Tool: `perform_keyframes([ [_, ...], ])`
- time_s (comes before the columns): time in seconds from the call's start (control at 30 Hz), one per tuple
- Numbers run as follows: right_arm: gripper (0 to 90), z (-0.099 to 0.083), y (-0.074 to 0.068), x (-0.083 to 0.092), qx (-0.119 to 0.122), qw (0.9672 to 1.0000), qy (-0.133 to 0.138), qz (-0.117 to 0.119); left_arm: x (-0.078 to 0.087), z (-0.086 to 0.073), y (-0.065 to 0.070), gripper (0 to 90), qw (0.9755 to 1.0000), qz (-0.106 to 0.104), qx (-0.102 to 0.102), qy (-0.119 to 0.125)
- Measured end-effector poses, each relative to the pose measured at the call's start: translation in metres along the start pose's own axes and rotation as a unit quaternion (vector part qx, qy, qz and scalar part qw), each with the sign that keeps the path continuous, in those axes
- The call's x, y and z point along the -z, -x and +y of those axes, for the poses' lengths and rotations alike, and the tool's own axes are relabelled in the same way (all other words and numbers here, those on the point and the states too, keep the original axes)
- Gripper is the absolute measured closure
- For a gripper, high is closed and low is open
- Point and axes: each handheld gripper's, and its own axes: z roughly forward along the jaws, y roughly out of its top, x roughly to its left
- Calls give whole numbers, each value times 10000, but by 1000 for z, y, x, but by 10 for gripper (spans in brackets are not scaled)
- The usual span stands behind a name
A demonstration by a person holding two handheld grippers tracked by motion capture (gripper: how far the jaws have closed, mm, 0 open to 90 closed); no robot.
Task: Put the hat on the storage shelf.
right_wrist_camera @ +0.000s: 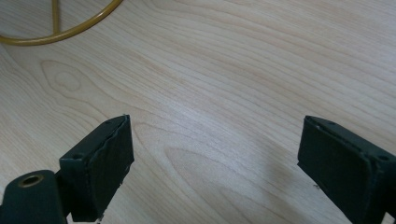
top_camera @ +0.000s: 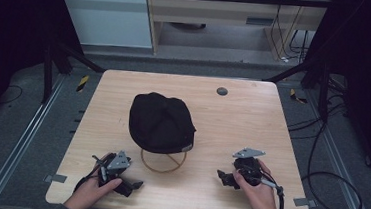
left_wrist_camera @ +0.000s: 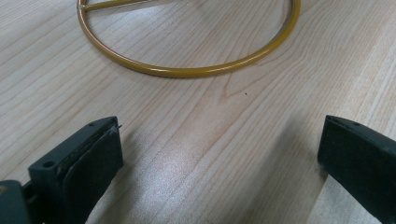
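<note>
One light wooden surface (top_camera: 252, 120) carries one black fabric cap (top_camera: 161, 121), which sits on one yellow wire stand with a round ring base (top_camera: 162, 169). One small dark round disc (top_camera: 221, 91) lies near the far edge. Two black hand-held grippers rest near the front edge, the left gripper (top_camera: 134, 185) and the right gripper (top_camera: 222, 176), each with two black jaws set wide apart. Two hands hold them, one apiece.

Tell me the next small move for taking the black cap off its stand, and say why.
Probably bring both tools, left and right, forward to the black fabric cap: both are open, low on the wooden table, short of its yellow wire ring stand.
</note>
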Motion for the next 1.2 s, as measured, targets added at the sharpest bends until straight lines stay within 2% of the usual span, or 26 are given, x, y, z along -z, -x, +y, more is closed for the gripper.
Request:
perform_keyframes([
  [0.23,107,3,0,-16,-266,9994,239,-15,0,0,0,0,10000,0,2,-1],
  [0.43,105,8,-4,-32,-413,9987,284,-56,0,0,0,0,10000,0,2,-1],
  [0.63,114,8,-5,-39,-351,9979,417,-347,0,0,0,0,10000,2,3,-1],
  [0.8,86,7,-10,-43,-247,9970,506,-526,0,0,0,0,10000,2,4,-1],
  [0.9,74,7,-10,-44,-186,9968,455,-633,0,0,0,0,10000,0,2,-1],
  [1.2,49,7,-9,-45,-200,9968,410,-650,0,0,0,0,10000,-10,-5,-2],
])
